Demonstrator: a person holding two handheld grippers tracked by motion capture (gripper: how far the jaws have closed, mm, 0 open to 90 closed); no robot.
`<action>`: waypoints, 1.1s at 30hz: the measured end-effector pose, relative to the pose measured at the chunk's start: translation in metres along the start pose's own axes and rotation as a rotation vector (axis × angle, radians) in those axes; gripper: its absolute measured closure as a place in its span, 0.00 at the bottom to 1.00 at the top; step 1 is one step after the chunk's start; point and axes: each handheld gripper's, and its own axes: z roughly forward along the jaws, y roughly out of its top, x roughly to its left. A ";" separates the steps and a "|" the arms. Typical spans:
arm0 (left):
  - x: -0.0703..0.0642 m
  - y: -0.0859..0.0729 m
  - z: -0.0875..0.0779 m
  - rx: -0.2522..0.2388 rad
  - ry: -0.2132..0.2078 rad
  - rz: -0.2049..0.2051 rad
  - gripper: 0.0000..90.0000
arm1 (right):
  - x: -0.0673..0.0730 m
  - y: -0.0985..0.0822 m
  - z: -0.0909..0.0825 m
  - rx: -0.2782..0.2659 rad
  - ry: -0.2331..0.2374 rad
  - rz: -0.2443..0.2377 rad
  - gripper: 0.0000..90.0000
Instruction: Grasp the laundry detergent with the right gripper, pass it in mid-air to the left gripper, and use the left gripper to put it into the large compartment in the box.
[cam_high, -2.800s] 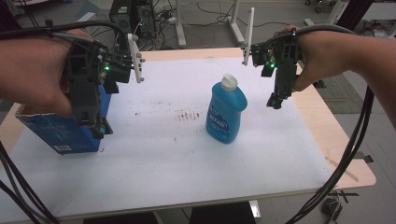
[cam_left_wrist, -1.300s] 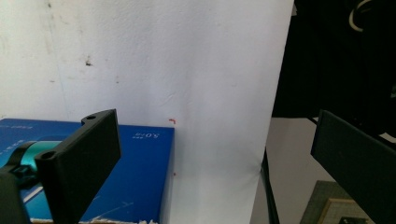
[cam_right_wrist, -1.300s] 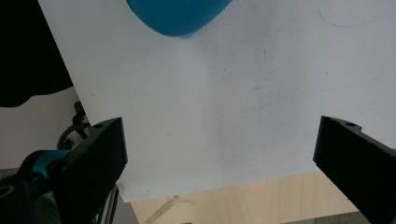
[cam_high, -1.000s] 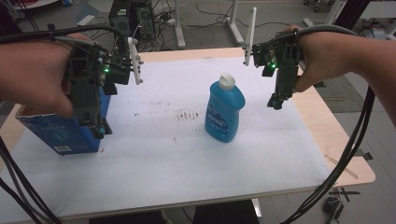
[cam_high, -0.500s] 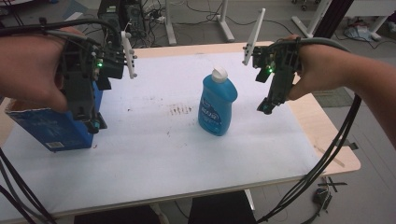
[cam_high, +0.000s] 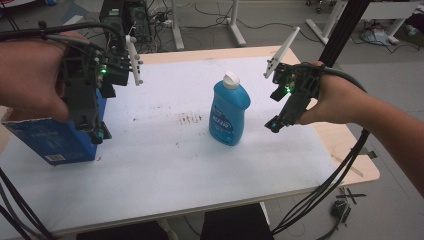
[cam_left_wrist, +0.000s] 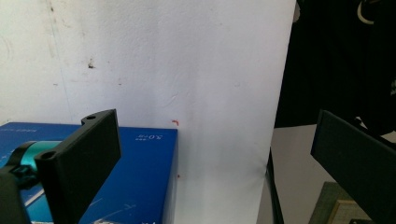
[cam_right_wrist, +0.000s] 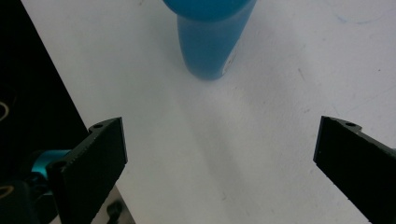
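The blue bottle (cam_high: 229, 114) stands upright near the middle of the counter (cam_high: 165, 170), white cap on top, just as it stood in the earlier pictures; its shift in the high view matches a shift of the whole scene, and the brown stain (cam_high: 189, 118) beside it keeps the same place next to the bottle. The blue box (cam_high: 55, 140) still stands at the left edge of the counter, where it was before.

The right gripper (cam_high: 276, 123) hangs above the counter to the right of the bottle, near it but apart, tilted with its tips down and toward the bottle. Compared with the earlier pictures it sits a little lower and closer to the bottle's side. In the right gripper view its fingers (cam_right_wrist: 100, 163) are spread wide with only bare white counter between them, and the bottle's base (cam_right_wrist: 208, 51) lies ahead of the gap, not inside it. They hold nothing.

The left gripper (cam_high: 97, 131) hovers over the box at the left edge, much as it did before. In the left gripper view its fingers (cam_left_wrist: 88, 163) are also wide apart and grip nothing; one finger stands over the box's blue top (cam_left_wrist: 140, 186), while the other hangs past the counter's edge. Whether the gripper touches the box cannot be told.
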 end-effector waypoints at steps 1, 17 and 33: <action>0.000 0.000 0.000 0.000 0.000 0.003 0.02 | 0.000 -0.002 -0.001 -0.021 -0.006 0.015 0.02; 0.003 -0.002 0.000 -0.003 0.002 -0.005 0.02 | 0.010 -0.028 0.012 -0.171 -0.008 0.042 0.02; 0.003 -0.003 0.001 -0.002 0.004 0.006 0.02 | 0.017 -0.045 0.038 -0.439 -0.047 0.129 0.02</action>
